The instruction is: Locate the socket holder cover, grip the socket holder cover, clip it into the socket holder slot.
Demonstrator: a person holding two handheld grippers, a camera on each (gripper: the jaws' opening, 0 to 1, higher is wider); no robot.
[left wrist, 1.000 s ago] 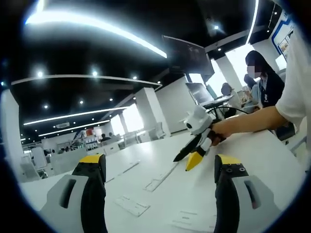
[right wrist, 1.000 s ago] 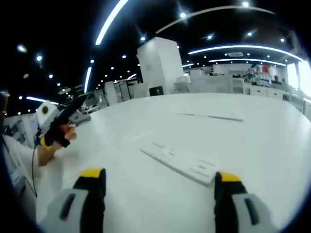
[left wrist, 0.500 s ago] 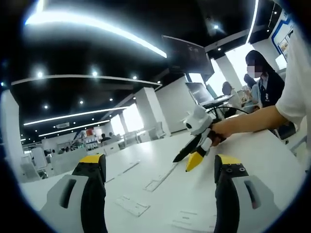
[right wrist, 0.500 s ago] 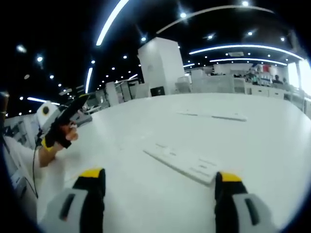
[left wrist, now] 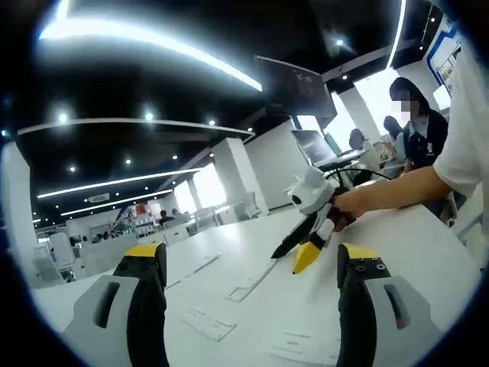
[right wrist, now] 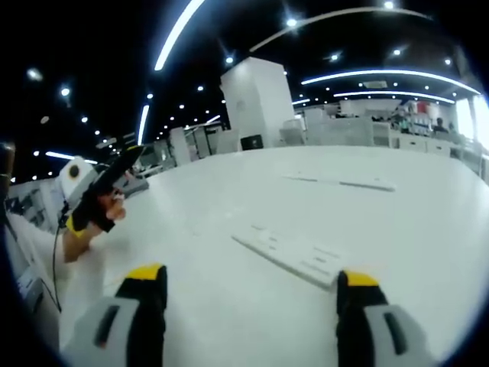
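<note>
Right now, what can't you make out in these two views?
- Which white strip on the table is the cover: right gripper view, pale on white.
- Parts near the left tongs: left gripper view, detail too small.
- Front strip: cut off by the bottom edge.

Flat white strips (right wrist: 296,256), details blurred

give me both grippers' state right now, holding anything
Left gripper: open, holding nothing, above the white table.
Right gripper: open, holding nothing.
</note>
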